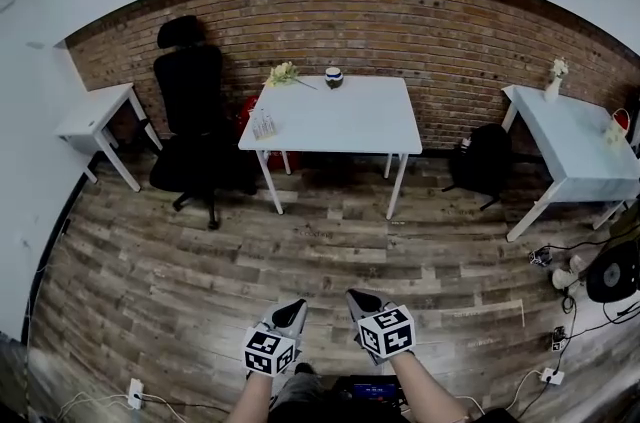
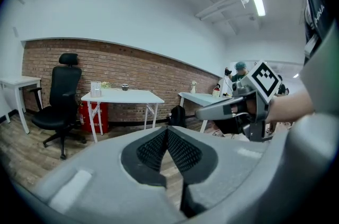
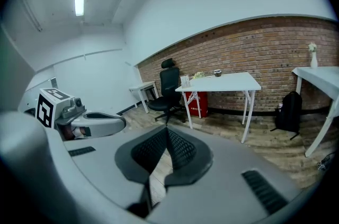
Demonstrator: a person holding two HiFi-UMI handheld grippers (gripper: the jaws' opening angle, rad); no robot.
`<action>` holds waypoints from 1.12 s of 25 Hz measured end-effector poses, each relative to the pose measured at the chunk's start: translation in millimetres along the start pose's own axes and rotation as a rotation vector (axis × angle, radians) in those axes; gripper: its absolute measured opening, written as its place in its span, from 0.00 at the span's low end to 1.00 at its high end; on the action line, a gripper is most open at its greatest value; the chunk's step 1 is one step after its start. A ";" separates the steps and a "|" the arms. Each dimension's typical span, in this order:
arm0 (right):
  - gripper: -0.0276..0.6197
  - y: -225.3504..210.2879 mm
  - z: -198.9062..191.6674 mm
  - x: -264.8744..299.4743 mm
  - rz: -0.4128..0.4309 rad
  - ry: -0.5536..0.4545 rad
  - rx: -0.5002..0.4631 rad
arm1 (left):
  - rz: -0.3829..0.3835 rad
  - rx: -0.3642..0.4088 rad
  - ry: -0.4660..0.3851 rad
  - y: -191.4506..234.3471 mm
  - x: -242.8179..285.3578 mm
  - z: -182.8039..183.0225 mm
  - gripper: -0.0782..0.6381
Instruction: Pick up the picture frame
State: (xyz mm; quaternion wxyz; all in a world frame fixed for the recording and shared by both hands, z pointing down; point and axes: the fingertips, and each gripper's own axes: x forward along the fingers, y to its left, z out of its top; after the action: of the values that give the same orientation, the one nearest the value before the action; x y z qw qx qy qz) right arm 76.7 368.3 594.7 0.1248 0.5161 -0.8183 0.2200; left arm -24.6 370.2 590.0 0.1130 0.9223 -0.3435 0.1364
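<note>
The frame (image 1: 263, 124) seems to be the small clear upright piece at the near left corner of the middle table (image 1: 345, 116), close to the edge. It is too small in every view to be sure of its make. It stands far across the wooden floor from both grippers, apart from the flowers (image 1: 283, 73) and the cup (image 1: 334, 77) at the table's far edge. The left gripper (image 1: 291, 313) and the right gripper (image 1: 362, 303) sit side by side at the near edge of the head view. Each has its jaws pressed together with nothing between them, so either one must open before it can take hold. Judging by its look, the frame is likely light, stiff and thin, of glass or clear plastic. That would make its faces slick and easy to crack or scratch under a hard squeeze. It probably tips at a light knock, and from that corner it could fall to the floor. The best hold is likely across its thin thickness at the top edge or an upright side, closing gently and lifting straight up. The black chair (image 1: 192, 111) just left of the table may crowd a reach from that side.
</note>
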 end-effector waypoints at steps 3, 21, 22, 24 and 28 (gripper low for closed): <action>0.05 -5.8 -0.9 10.6 0.004 0.007 0.003 | 0.008 -0.009 0.004 8.6 7.4 -4.3 0.12; 0.05 -60.4 74.6 136.2 -0.059 0.038 0.010 | -0.042 -0.041 0.001 136.7 109.5 39.3 0.12; 0.05 -62.6 78.8 143.4 -0.063 0.039 0.011 | -0.047 -0.040 0.002 143.7 114.3 42.0 0.12; 0.05 -66.9 86.5 157.2 -0.070 0.039 0.013 | -0.058 -0.038 0.005 156.2 123.4 46.5 0.12; 0.05 -72.5 102.7 181.3 -0.084 0.034 0.016 | -0.073 -0.028 0.006 181.3 137.9 56.7 0.12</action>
State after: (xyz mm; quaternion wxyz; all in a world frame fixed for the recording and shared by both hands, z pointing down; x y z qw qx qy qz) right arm 65.1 148.0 600.1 0.1438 0.5470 -0.7920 0.2297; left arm -35.0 136.1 603.0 0.1320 0.9320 -0.3113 0.1301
